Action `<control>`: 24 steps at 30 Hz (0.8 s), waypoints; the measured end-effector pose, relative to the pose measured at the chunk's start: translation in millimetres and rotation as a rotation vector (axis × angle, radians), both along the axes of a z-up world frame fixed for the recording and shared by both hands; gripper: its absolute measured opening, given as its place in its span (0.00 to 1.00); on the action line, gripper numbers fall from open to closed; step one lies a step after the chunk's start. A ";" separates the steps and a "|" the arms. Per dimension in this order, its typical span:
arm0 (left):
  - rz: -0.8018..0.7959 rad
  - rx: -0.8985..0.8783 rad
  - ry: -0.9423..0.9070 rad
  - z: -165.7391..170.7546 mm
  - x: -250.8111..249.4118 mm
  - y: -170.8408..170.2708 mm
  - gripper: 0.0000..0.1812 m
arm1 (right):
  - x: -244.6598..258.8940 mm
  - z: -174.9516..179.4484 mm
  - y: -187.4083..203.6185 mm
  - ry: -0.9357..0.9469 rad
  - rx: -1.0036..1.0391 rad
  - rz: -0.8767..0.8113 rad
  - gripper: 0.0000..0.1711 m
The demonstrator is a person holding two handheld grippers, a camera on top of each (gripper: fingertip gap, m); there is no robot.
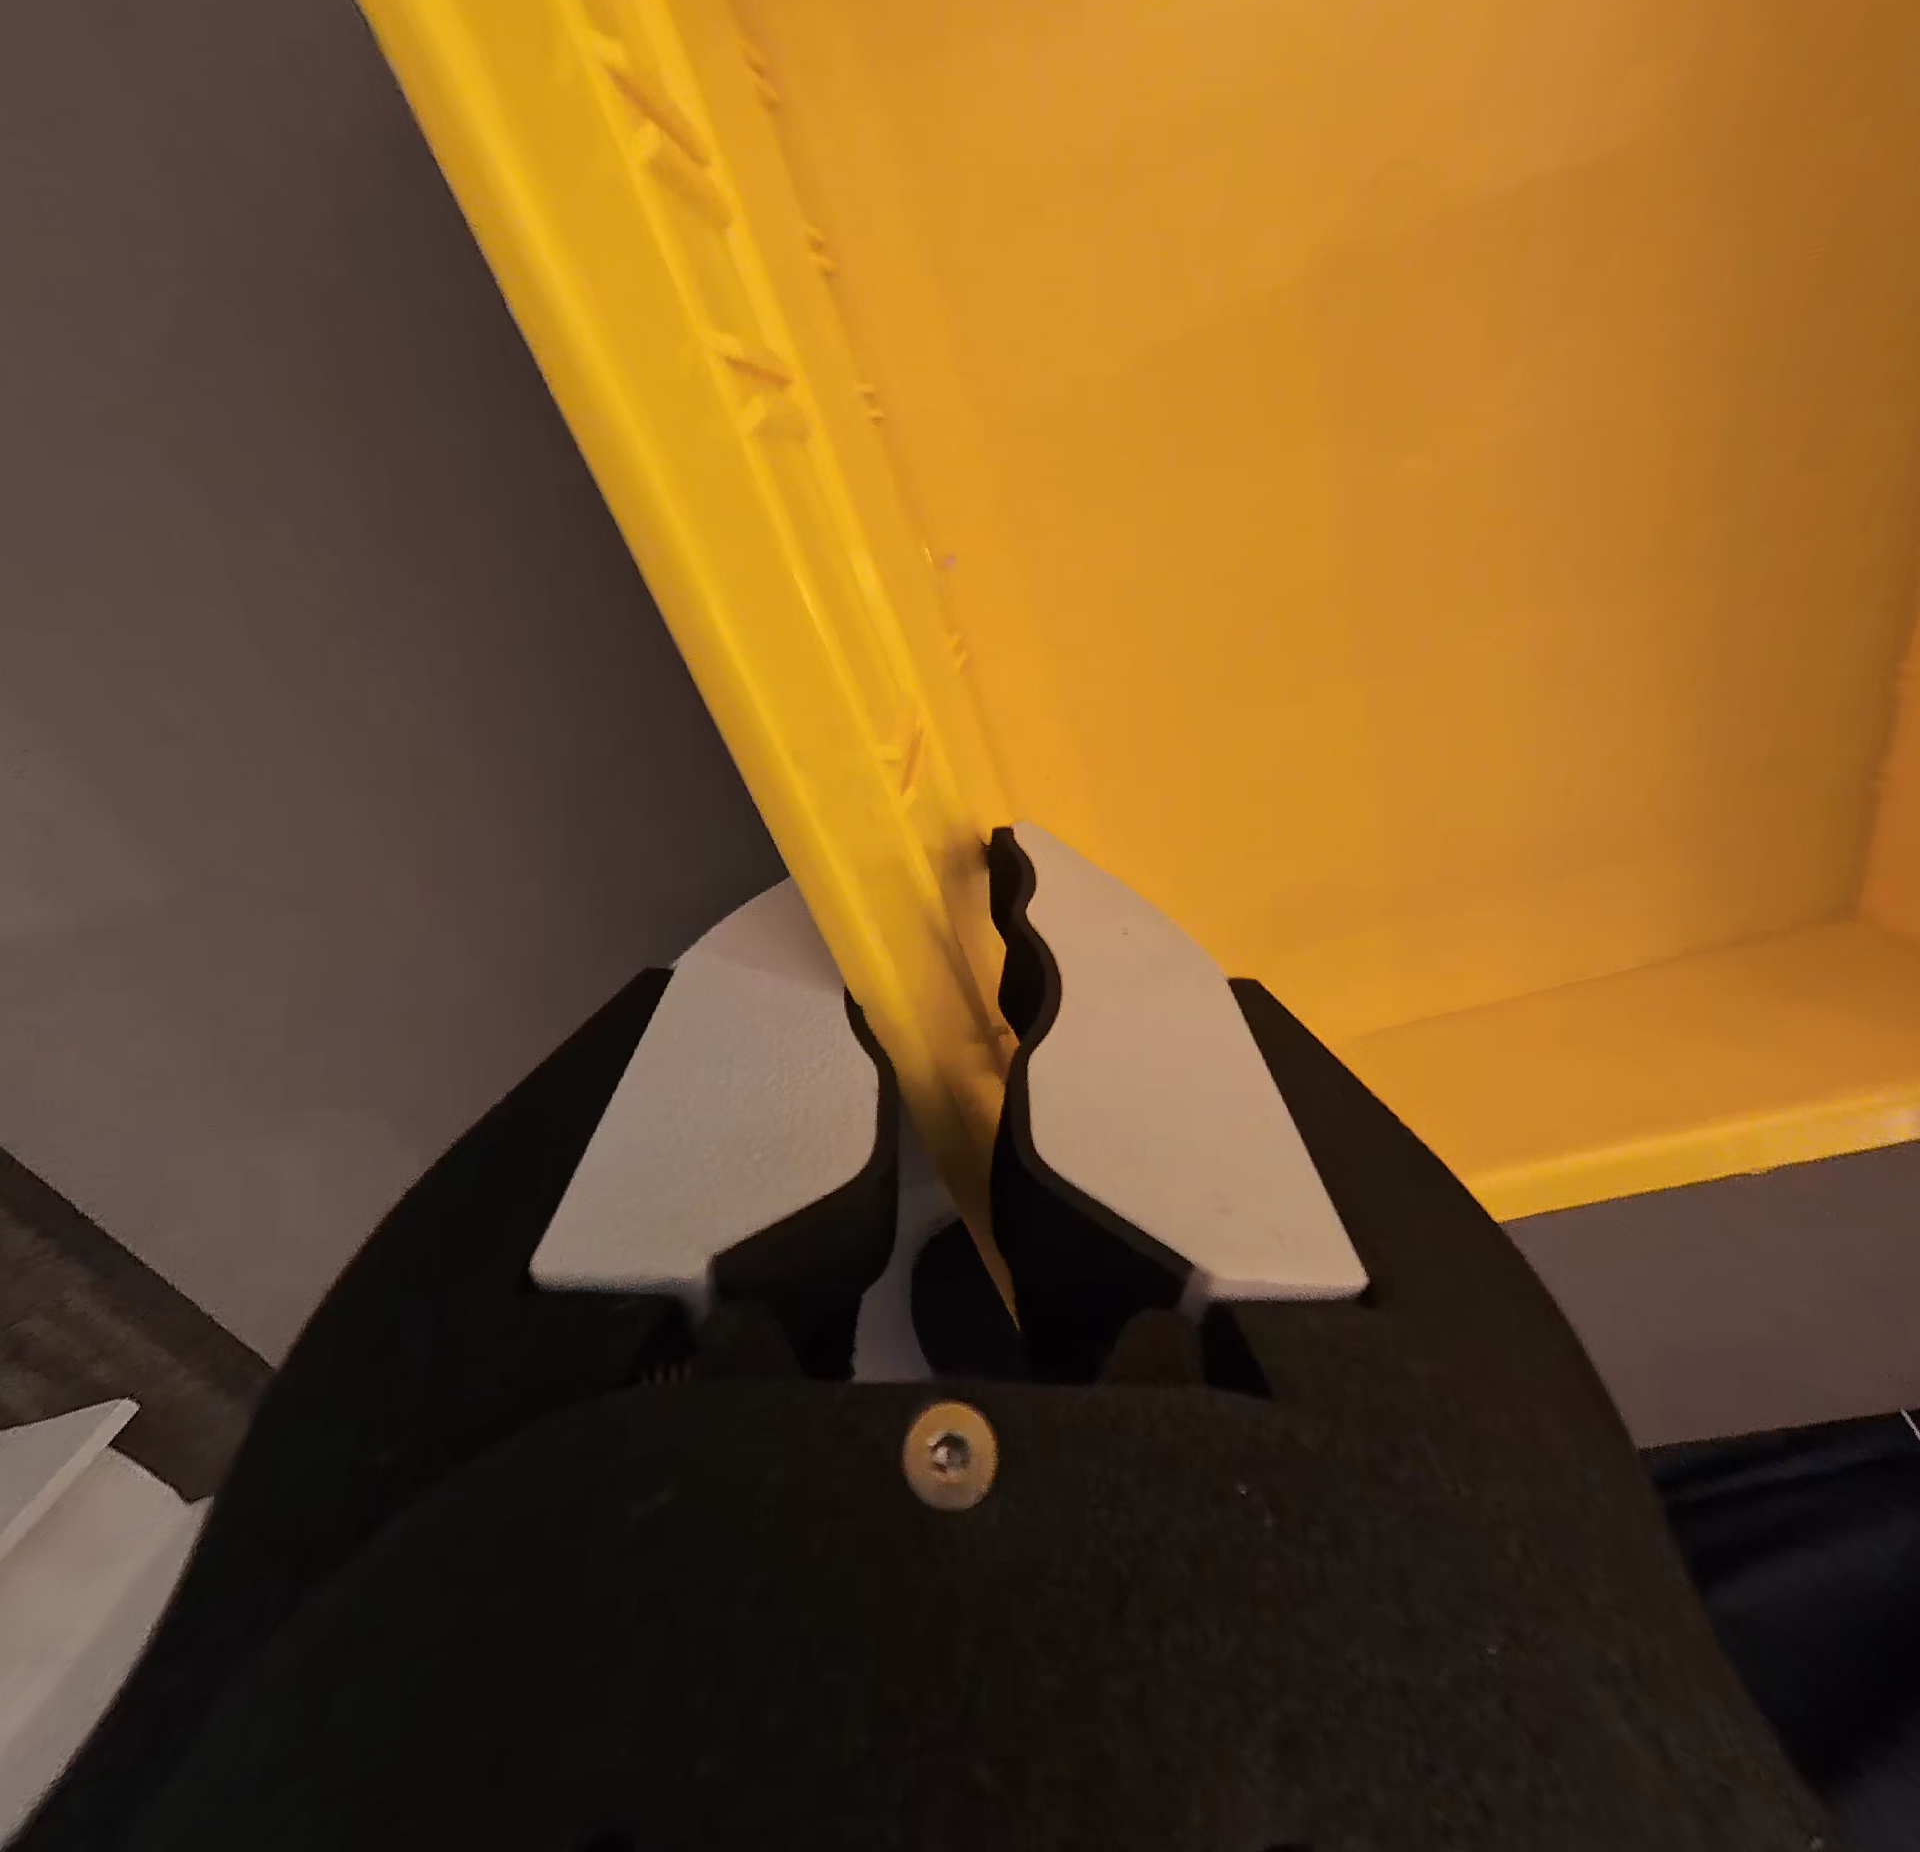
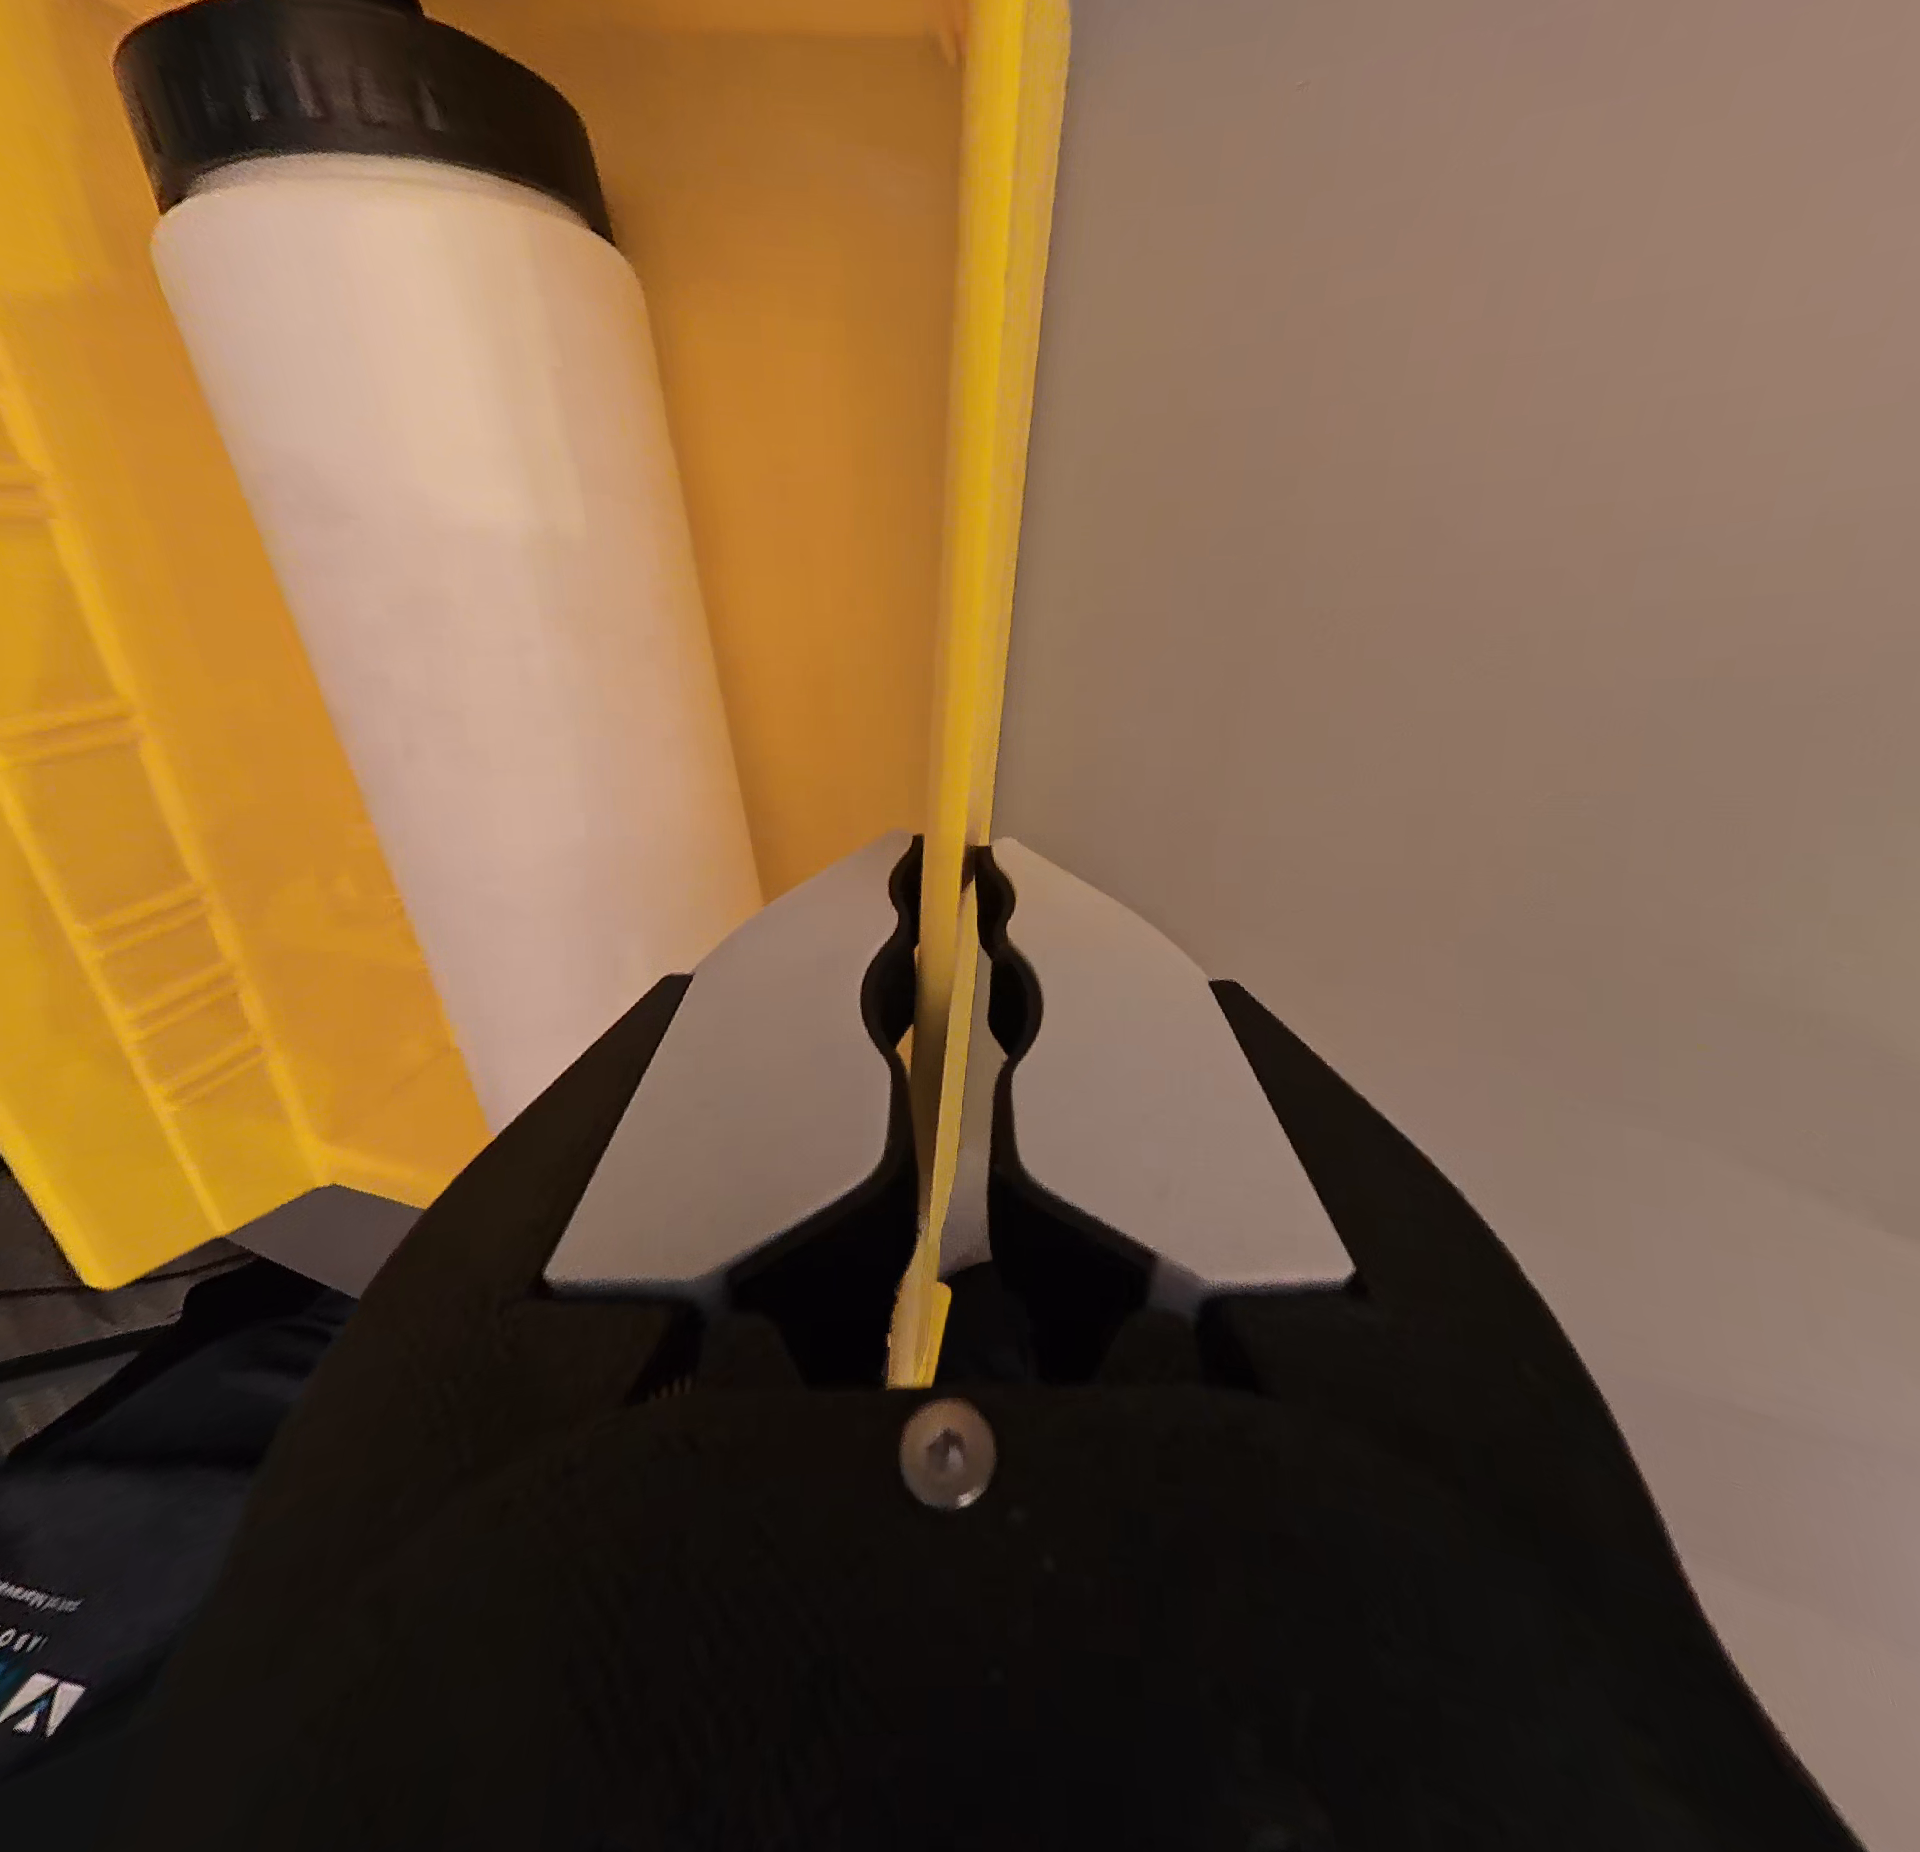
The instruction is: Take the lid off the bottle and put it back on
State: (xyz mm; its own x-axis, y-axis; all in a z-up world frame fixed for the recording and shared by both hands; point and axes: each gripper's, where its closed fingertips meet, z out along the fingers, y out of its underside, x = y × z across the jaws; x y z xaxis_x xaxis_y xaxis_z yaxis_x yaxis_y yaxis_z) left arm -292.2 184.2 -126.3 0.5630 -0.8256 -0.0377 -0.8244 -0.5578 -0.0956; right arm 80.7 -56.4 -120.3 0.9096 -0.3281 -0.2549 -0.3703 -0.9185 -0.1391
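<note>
A white bottle (image 2: 468,576) with a black ribbed lid (image 2: 343,88) lies on its side inside a yellow plastic bin (image 2: 821,348), close to the bin's right wall. The lid is on the bottle. My right gripper (image 2: 948,867) is shut on the bin's right wall (image 2: 997,452), with the rim between its jaws. My left gripper (image 1: 935,929) is shut on the bin's left rim (image 1: 727,400). The left wrist view shows the bin's yellow inside (image 1: 1351,452) with no bottle in sight there.
A grey table top (image 2: 1455,659) lies right of the bin and also left of it (image 1: 260,555). Dark fabric (image 2: 156,1439) lies near the bin's near edge. A white object (image 1: 62,1511) sits at the lower left of the left wrist view. Tip to tip, the grippers are about 45 cm apart.
</note>
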 end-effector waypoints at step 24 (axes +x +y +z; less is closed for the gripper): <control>-0.108 0.618 -0.700 195.1 38.4 -16.1 0.25 | -217.5 96.4 121.7 -0.122 0.644 0.503 0.15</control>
State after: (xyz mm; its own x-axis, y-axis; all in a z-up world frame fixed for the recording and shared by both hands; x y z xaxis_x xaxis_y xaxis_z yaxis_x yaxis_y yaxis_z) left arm -253.8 168.0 68.8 0.5449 -0.8213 -0.1687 -0.5117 -0.1664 -0.8429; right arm -136.8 65.3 -24.0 0.9423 0.3023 -0.1441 0.1155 -0.6975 -0.7072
